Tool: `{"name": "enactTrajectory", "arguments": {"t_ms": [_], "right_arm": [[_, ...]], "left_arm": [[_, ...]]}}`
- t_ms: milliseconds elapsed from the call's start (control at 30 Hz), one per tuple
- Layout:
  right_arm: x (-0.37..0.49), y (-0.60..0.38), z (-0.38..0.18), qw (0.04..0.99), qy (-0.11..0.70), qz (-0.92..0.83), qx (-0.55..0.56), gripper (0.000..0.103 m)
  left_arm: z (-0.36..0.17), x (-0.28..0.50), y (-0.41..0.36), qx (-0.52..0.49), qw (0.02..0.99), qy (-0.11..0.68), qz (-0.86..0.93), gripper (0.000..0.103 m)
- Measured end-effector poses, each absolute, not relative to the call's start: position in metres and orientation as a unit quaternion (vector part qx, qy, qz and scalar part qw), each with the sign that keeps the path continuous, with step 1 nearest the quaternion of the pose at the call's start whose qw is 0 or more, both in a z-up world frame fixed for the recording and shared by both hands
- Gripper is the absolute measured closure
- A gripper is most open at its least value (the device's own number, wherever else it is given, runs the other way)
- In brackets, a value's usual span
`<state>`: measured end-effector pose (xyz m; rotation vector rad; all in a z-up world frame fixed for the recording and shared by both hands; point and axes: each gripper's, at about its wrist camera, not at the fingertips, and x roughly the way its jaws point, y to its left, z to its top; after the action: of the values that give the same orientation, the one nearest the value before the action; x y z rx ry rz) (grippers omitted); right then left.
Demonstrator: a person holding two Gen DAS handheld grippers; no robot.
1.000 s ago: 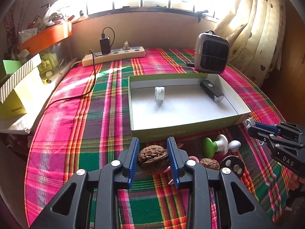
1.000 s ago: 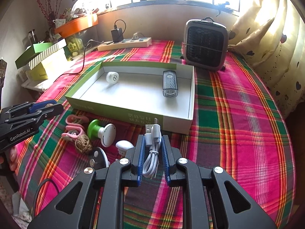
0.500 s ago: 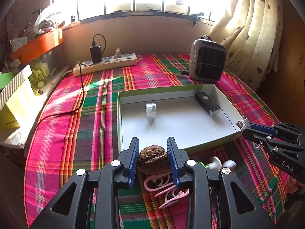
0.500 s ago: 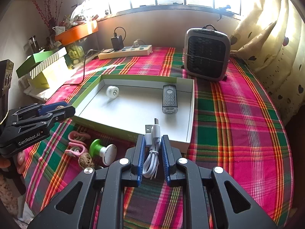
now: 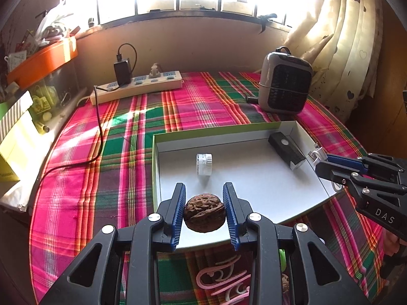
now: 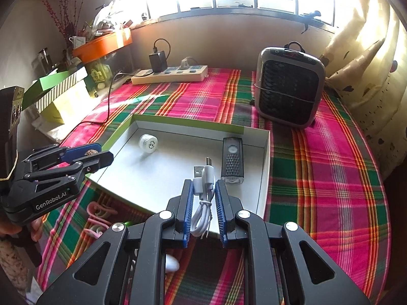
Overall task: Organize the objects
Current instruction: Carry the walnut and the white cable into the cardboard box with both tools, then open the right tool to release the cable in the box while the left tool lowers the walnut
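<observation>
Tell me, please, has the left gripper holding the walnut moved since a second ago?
Yes. The left gripper, with the walnut between its pads, has moved forward from the tablecloth in front of the tray to over the tray floor.

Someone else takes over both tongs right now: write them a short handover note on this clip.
Left tongs: shut on the walnut, over the box's near edge.
Right tongs: shut on the coiled white USB cable, also over the box.
Done: white cap and black light lie in the box.
Left: release both loads inside, then collect the pink clips on the cloth by the box's near side.
</observation>
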<state>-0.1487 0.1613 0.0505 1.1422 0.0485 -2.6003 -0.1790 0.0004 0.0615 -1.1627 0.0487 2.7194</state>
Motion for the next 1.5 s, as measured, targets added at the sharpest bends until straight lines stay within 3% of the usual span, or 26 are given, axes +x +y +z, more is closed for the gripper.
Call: {"name": "enactTrajectory", "arguments": {"t_ms": [833,1500], "right_arm": [[-0.230,0.136,0.020,0.150,0.029,-0.886,0.439,0.085],[-0.246,0.130,0.007,0.141,0.046,-0.880,0.451,0.085]], "left_arm": [[0.036,-0.218,0.006,-0.407,0.075,0.035,0.910,0.075],[0.023,-0.227,0.013,-0.421,0.079,0.045,0.903,0.075]]}}
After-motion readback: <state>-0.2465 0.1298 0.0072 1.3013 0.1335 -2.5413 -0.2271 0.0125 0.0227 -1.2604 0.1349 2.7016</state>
